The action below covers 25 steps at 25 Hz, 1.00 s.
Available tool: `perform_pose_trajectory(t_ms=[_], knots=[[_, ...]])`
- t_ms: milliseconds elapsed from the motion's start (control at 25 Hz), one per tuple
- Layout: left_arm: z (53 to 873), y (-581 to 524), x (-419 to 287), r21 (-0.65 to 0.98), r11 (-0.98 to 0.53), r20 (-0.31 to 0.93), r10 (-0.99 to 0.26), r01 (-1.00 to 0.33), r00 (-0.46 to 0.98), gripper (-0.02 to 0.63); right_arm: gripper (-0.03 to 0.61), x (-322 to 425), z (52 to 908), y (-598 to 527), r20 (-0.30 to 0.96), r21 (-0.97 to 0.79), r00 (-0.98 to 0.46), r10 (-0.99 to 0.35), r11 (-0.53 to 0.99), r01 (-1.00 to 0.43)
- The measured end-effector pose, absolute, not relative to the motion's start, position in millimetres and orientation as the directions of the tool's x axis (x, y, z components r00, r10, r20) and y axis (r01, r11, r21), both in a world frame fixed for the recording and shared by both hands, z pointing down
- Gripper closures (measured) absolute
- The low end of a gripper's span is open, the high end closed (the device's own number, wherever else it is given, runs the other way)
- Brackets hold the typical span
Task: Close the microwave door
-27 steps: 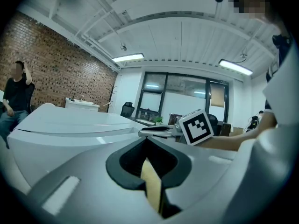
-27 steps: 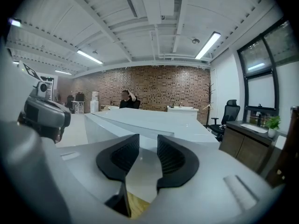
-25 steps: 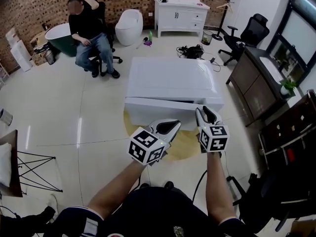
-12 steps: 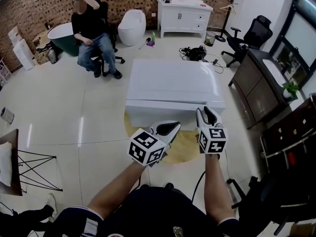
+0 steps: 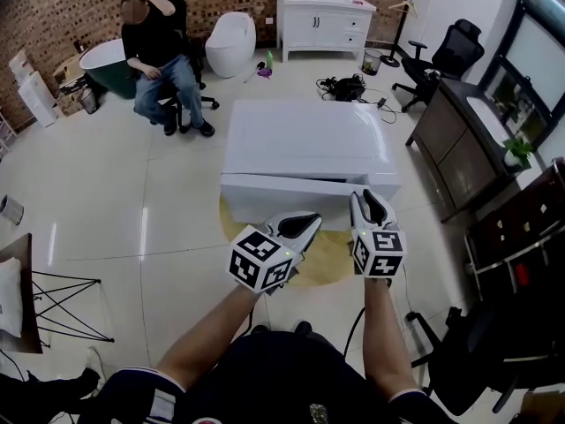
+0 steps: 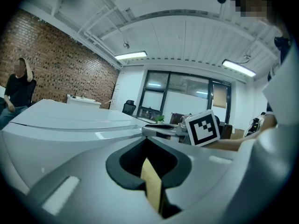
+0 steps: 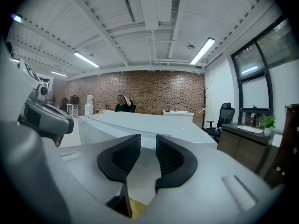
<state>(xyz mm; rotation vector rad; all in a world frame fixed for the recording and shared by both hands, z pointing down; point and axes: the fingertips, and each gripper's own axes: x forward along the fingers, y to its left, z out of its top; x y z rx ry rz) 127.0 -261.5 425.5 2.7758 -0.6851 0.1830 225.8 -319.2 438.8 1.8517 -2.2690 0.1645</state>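
Two claws, empty: left claw [image 5: 314, 222] shut, right claw [image 5: 367, 198] slightly parted, just narrowing. Faces white box [image 5: 305, 144] lying crosswise straight ahead, dark front seam [image 5: 340, 181] nearer right claw.

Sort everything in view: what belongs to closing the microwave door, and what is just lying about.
Job: white microwave; left gripper; right gripper, jaws apart, just closing a little, nothing between them.
Lying about: black office chair; white cabinet; cable tangle; potted plant; seated person.
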Motion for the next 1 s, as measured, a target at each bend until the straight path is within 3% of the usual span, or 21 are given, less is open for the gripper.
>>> perform_pose_trajectory(t_ms=[1000], knots=[[427.1, -255.6, 126.1, 0.246, -0.847, 0.180, -0.438, -0.472, 0.881, 0.601, 0.506, 224.2, 432.6, -293.9, 0.208, 0.035, -0.232, -0.950, 0.245, -0.969]])
